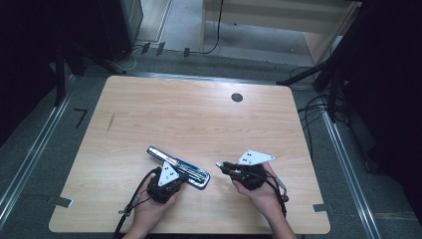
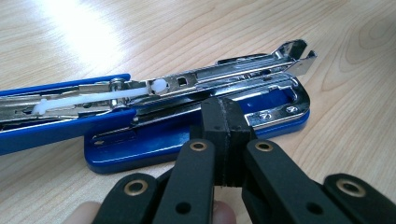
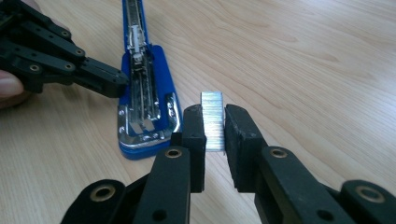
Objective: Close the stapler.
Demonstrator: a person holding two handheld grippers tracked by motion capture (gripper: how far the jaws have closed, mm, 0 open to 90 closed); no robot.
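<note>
We pin the opened stapler (image 1: 178,167), at six o'clock on the table (image 1: 199,114), with our left gripper (image 2: 227,122) pressed together. Our right gripper (image 3: 214,127) pinches staples (image 3: 213,119); next, we likely line them over the channel.

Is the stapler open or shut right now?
Open: the stapler's blue top is swung back flat, and its bare metal staple channel faces up.

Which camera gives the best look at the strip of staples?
The right gripper view: the strip of staples stands close up, pinched between the right gripper jaws, beside the open stapler. In the high view it is a tiny pale speck at that gripper's tip. The left gripper view offers the stapler instead.
</note>
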